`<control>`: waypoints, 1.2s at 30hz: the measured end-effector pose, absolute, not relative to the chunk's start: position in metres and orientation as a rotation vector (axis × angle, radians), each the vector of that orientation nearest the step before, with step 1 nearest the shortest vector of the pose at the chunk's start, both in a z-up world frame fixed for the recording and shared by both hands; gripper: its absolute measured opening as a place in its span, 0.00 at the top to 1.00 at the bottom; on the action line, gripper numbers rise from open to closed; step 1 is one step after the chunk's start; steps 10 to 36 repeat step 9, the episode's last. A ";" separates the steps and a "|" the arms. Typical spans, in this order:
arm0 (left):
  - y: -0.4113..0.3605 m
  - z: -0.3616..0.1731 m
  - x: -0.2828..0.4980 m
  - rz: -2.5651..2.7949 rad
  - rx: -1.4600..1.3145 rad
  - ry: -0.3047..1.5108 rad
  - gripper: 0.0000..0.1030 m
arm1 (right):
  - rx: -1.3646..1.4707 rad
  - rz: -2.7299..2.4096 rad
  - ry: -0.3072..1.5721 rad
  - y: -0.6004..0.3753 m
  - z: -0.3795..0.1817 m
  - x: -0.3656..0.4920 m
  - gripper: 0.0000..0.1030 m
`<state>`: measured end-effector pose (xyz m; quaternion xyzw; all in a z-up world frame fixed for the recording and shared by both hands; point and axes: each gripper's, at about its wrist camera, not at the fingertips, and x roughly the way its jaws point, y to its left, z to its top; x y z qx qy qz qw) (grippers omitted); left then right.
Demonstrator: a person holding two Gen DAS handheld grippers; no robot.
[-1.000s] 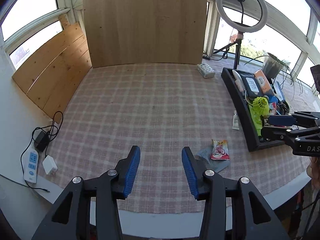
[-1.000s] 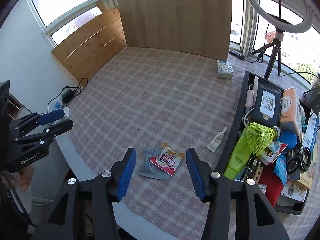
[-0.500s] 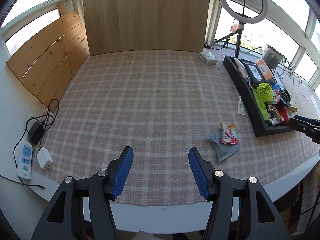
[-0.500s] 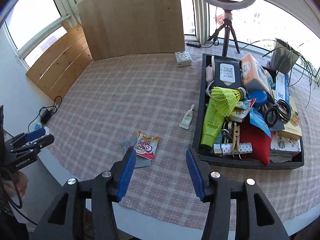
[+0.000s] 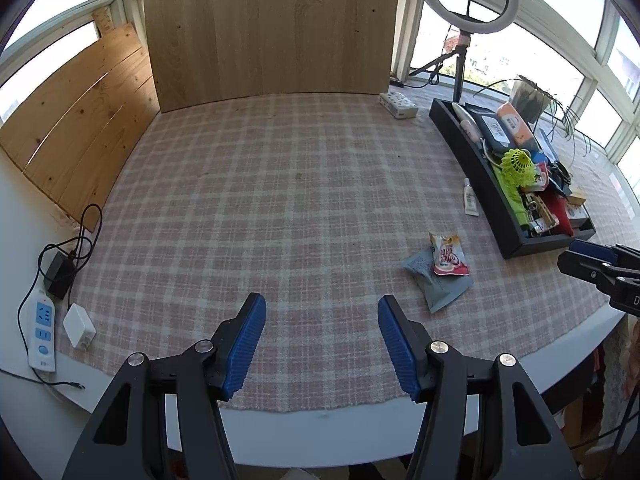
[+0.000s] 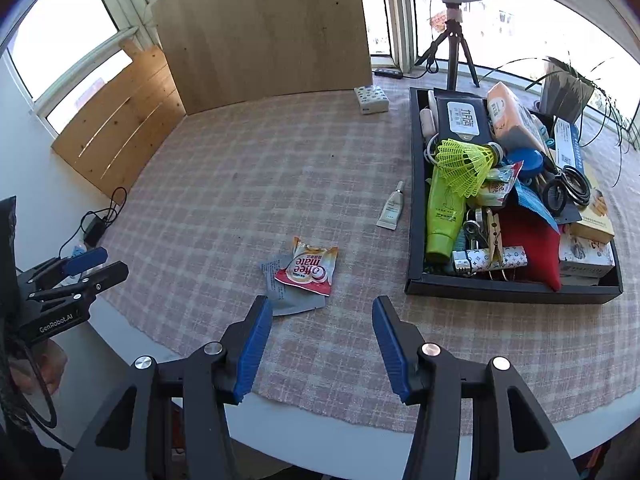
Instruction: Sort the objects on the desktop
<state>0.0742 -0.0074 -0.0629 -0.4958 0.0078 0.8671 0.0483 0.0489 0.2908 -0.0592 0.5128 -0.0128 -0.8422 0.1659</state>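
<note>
I see the red coffee sachet [image 6: 307, 268] lying on a grey packet [image 6: 285, 293] on the checked cloth [image 6: 248, 184], left of the crowded black tray [image 6: 508, 291], a small tube [image 6: 392, 210] between them. My right gripper [image 6: 318, 348] hovers just before the sachet, gaping and empty; my left gripper [image 5: 320, 346] is likewise spread, holding nothing.

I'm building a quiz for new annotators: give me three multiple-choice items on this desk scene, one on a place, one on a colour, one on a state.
1. Where does the small white tube lie?
A in the tray
B on the cloth beside the black tray
C on the coffee sachet

2. The shuttlecock is
A white
B yellow-green
C red

3. The right gripper is
A open, empty
B shut on the sachet
C shut on the tube

Answers: B, the tube sits just outside the tray wall; B, its skirt is neon yellow-green; A, only cloth shows between the fingers.
</note>
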 end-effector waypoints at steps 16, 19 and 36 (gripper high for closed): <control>-0.021 -0.065 0.074 2.654 -1.513 0.024 0.36 | 1.461 -2.390 -0.012 0.273 -0.062 0.050 0.53; -0.021 -0.065 0.074 2.654 -1.513 0.024 0.36 | 1.461 -2.390 -0.012 0.273 -0.062 0.050 0.53; -0.021 -0.065 0.074 2.654 -1.513 0.024 0.36 | 1.461 -2.390 -0.012 0.273 -0.062 0.050 0.53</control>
